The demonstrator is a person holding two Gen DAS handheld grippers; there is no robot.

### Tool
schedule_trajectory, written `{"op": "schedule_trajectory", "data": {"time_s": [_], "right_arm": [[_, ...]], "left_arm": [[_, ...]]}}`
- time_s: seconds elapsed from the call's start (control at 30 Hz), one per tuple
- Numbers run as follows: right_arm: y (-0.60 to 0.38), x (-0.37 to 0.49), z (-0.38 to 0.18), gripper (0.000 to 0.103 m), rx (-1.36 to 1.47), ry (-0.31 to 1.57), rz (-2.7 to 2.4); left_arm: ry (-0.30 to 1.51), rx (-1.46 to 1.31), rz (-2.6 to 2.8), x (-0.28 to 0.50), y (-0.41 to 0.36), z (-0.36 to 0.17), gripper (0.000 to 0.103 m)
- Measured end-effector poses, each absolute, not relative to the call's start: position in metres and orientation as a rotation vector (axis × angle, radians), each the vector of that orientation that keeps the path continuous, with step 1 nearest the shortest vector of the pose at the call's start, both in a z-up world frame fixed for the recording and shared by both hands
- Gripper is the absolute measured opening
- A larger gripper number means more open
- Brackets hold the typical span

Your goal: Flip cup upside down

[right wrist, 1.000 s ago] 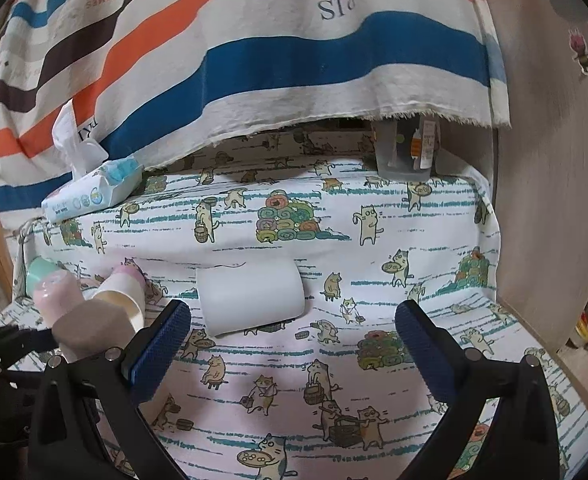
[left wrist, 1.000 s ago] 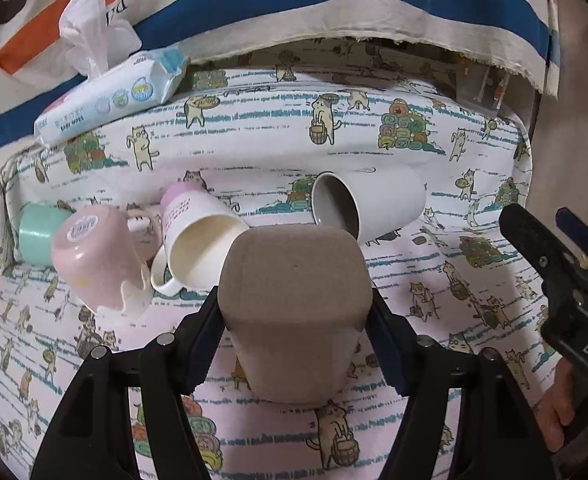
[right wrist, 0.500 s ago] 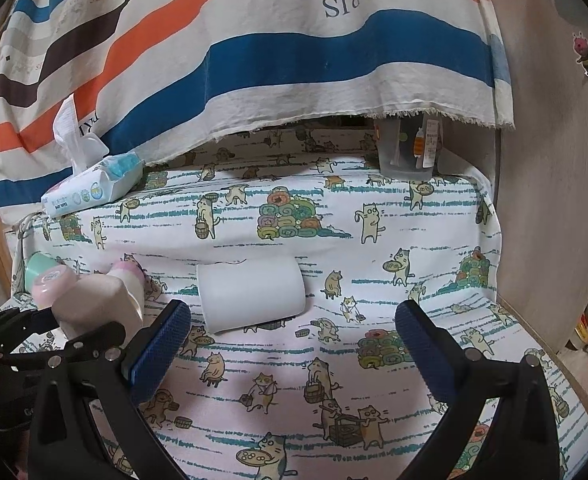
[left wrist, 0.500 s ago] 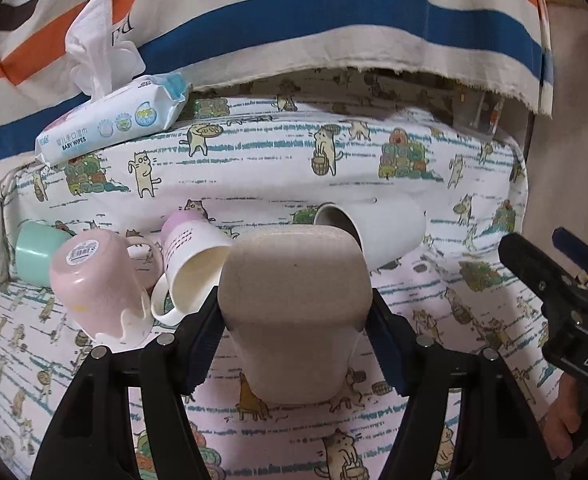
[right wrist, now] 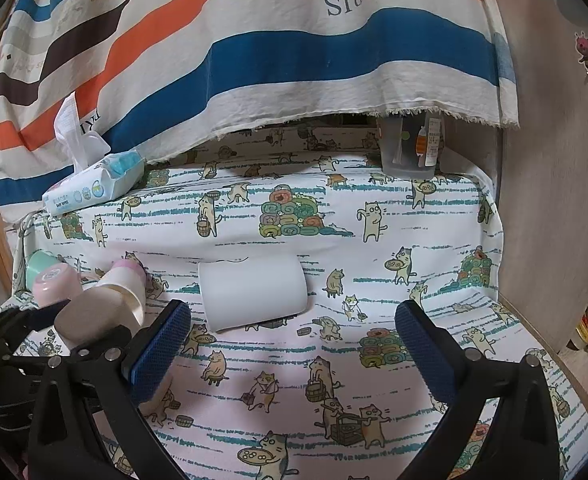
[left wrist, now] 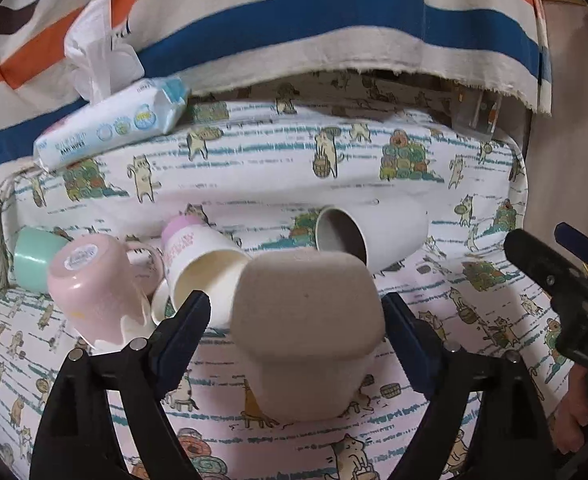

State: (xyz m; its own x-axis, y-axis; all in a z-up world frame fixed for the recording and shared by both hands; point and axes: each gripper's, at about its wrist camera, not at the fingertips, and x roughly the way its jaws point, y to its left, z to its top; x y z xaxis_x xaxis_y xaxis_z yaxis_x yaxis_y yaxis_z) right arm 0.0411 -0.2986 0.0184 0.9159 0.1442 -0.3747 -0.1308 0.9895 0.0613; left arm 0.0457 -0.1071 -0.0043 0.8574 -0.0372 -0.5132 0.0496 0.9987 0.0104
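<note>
— What sits between your fingers on the left?

— My left gripper point(left wrist: 296, 320) stands spread around the beige cup point(left wrist: 308, 320), which rests upside down on the cat-print cloth point(left wrist: 254, 168). There is a gap at the left pad; whether the right pad touches, the cup's body hides. Its rim is hidden too.

— And the right?

— My right gripper point(right wrist: 294, 344) is spread wide, holding nothing, over bare cloth. The white cup point(right wrist: 252, 292) lies on its side beyond it.

— Anything else hard to read?

— The mint cup point(left wrist: 34, 256) is mostly covered by the pink mug point(left wrist: 94, 288). The cream cup point(left wrist: 202, 272) lies tipped, mouth toward me. The wipes pack point(left wrist: 110, 128) lettering is blurred.
</note>
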Motion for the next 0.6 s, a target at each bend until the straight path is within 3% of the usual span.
{"op": "schedule_trajectory", "data": {"time_s": [0.07,0.33,0.6], "right_arm": [[-0.299,0.041,0.018,0.103,0.036,0.387,0.141],[-0.298,0.039,0.018,0.103,0.043,0.382,0.151],[-0.298,0.034,0.021,0.103,0.061,0.362,0.183]], "left_arm": [[0.534,0.036,-0.049,0.045,-0.107,-0.002,0.094],[0.448,0.060,-0.055,0.028,-0.099,0.013,0.102],[0.323,0.056,-0.068,0.007,-0.081,0.038,0.103]]}}
